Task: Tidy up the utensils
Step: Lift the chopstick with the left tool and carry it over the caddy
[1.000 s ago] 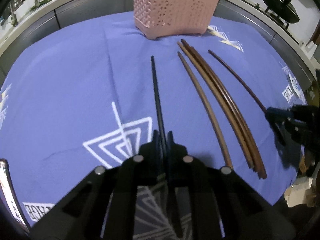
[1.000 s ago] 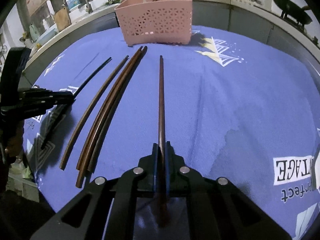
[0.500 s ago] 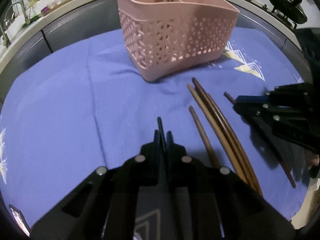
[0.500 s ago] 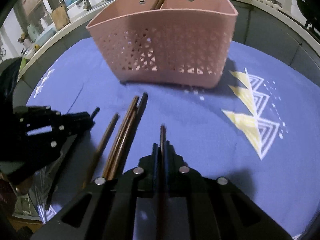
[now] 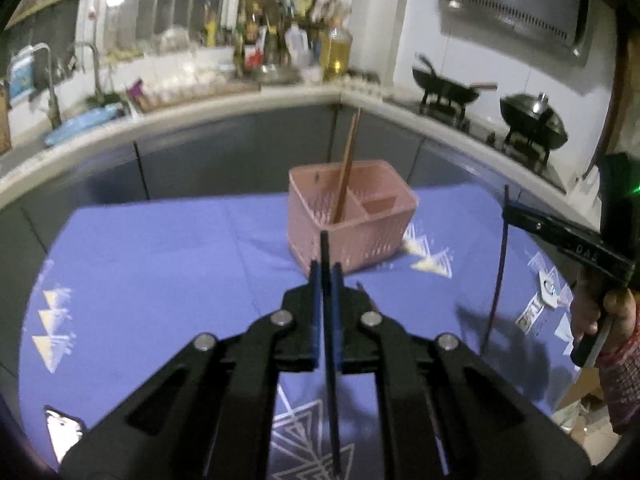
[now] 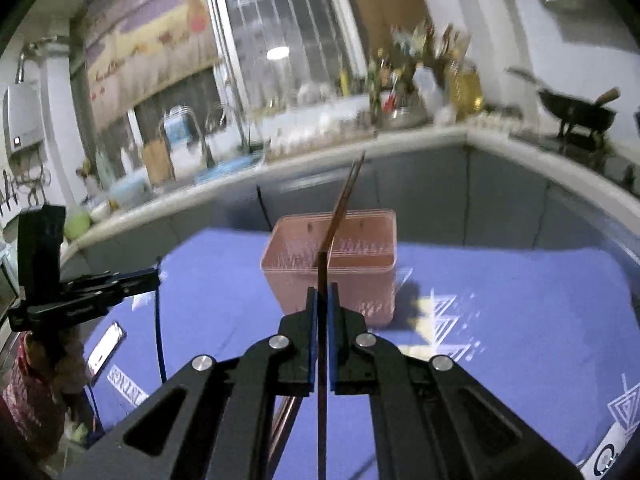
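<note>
Left claw clenched on black chopstick, stick hanging below fingers, short tip above. Right claw clenched on brown chopstick, likewise near upright. Pink basket ahead of both claws, on blue-clothed worktop; brown sticks already in its left compartment. Judgement: raise until lower ends clear rim, centre over compartment, lower, then release; one claw at a time avoids clash.
</note>
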### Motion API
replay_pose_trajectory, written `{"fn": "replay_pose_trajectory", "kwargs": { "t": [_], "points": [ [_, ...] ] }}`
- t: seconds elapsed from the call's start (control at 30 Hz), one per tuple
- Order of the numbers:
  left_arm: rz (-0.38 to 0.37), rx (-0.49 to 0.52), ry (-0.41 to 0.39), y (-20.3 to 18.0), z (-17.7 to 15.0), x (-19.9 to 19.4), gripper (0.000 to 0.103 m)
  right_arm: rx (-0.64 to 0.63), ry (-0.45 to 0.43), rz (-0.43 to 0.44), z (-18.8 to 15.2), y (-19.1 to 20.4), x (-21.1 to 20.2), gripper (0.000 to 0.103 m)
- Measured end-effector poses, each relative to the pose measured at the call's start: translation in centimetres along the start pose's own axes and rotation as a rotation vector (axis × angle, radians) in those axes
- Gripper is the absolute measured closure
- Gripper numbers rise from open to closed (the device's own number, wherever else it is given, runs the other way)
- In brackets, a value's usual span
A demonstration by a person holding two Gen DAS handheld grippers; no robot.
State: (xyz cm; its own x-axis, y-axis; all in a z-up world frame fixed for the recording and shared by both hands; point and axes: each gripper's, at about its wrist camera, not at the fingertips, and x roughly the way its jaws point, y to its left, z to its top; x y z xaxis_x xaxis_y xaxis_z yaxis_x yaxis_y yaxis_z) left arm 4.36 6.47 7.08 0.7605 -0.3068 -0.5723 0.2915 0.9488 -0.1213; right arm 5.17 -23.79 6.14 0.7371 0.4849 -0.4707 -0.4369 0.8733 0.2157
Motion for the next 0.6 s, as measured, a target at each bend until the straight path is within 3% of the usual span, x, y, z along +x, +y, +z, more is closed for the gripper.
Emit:
{"fn": "replay_pose_trajectory", "kwargs": {
  "t": [0.23,0.4,0.47,0.6],
  "points": [
    [0.045,0.037,-0.045,-0.6,0.0,-1.6,0.098,-0.045,-0.053,-0.035,0.1,0.4,-0.5,0.098],
    [0.005,0.019,-0.028,-0.5,1.1,-1.3,0.099,-0.066,-0.039,-0.023,0.8,1.3,-0.2,0.098],
    [-0.007,0.013,-0.041,-0.5,2.2,-1.5,0.099,-0.056,-0.052,-0.014,1.5,1.5,-0.5,0.098],
    [-0.054,-0.008,-0.107,-0.6,6.6,-2.6,0.099,-0.015,-0.119,0.01,6.1,1.4,-0.8,0.098]
  ]
}}
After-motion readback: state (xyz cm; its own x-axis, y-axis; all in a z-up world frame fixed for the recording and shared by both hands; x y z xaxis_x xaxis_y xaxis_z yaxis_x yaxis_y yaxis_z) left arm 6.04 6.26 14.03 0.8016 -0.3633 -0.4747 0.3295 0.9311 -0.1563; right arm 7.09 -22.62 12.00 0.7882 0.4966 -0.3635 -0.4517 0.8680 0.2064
